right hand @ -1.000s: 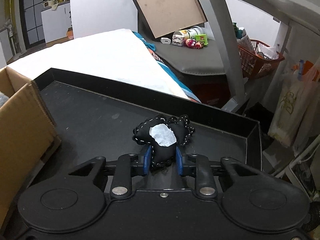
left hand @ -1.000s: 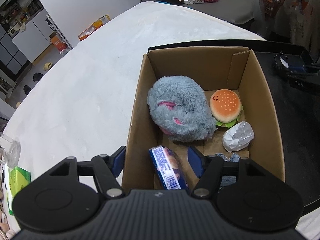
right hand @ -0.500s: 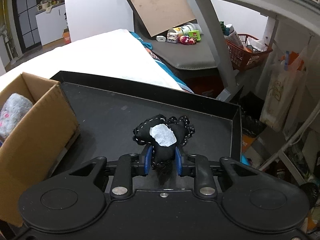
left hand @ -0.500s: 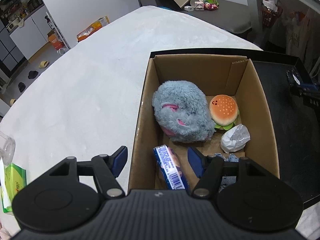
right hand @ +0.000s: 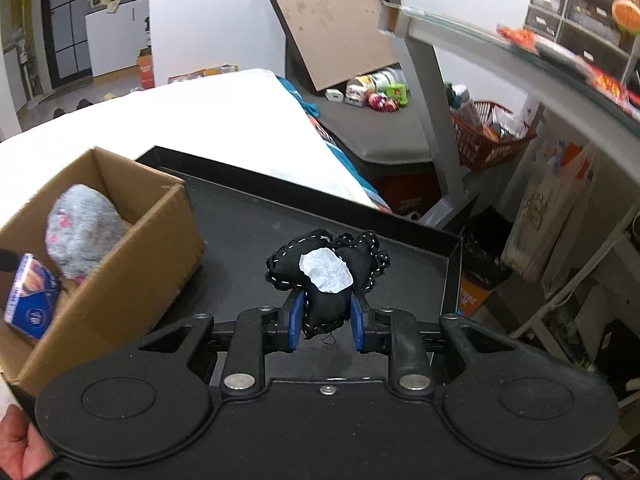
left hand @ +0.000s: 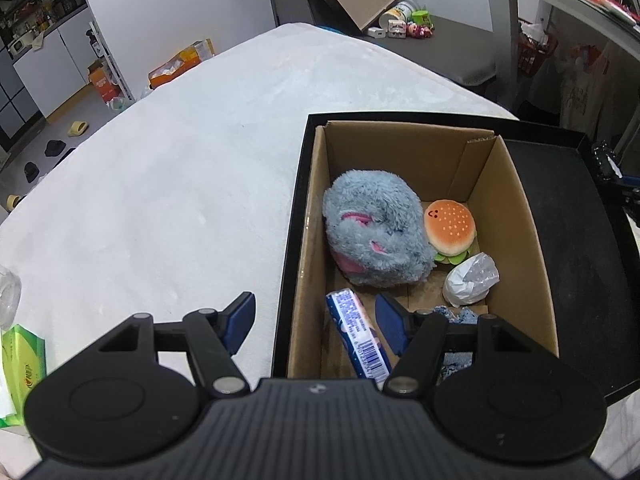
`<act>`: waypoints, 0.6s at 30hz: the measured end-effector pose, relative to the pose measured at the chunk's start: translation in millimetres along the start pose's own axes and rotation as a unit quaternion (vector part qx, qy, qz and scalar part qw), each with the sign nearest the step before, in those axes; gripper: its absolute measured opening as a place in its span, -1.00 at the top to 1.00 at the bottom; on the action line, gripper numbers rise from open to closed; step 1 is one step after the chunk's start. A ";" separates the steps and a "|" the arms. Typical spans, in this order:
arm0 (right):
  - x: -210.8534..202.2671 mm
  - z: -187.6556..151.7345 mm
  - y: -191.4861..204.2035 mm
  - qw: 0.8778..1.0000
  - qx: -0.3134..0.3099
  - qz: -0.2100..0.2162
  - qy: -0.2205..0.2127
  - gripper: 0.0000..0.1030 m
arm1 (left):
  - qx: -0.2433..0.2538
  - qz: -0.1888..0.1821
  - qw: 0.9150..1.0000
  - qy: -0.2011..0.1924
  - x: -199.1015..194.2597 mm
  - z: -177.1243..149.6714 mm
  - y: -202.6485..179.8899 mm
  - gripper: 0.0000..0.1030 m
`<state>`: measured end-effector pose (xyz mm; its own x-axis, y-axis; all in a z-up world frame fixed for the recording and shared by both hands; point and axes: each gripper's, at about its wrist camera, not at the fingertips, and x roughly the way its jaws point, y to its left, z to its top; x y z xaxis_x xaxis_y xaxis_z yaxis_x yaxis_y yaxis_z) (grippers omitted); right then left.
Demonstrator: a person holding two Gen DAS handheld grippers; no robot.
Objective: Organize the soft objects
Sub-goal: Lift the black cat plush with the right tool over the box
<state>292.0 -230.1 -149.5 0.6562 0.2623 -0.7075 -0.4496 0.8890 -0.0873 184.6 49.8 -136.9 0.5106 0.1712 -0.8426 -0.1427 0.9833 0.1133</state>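
Right now your right gripper (right hand: 326,320) clamps the black stitched fabric toy (right hand: 325,276) above the black tray's (right hand: 451,254) far corner, left gripper (left hand: 314,322) parted and empty over the brown cardboard box's (left hand: 524,240) near edge; that shallow pinch could slip mid-carry.

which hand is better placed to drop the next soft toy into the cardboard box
Right. The right gripper is already shut on the black stuffed toy, held above the black tray beside the cardboard box. The left gripper is open and empty, straddling the box's near wall.
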 end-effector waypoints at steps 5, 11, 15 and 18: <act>-18.5 11.4 13.8 1.000 -0.021 0.007 -0.009 0.52 | 0.000 -0.011 1.000 -0.008 -3.6 -2.0 4.2 -0.26; -32.8 24.8 39.6 0.998 -0.051 0.021 -0.014 0.52 | -0.006 -0.024 1.000 -0.016 -5.8 -4.5 11.1 -0.25; -37.6 31.1 54.7 0.997 -0.066 0.031 -0.016 0.52 | -0.008 -0.034 0.999 -0.018 -4.6 -5.7 15.3 -0.25; -40.4 35.2 65.9 0.996 -0.078 0.036 -0.017 0.52 | -0.013 -0.039 0.999 -0.017 -3.1 -6.2 20.7 -0.25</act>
<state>257.2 -168.9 -101.9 0.6382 0.3380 -0.6917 -0.5833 0.7987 -0.1479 174.8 69.2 -135.2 0.5495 0.0968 -0.8298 -0.1239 0.9917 0.0337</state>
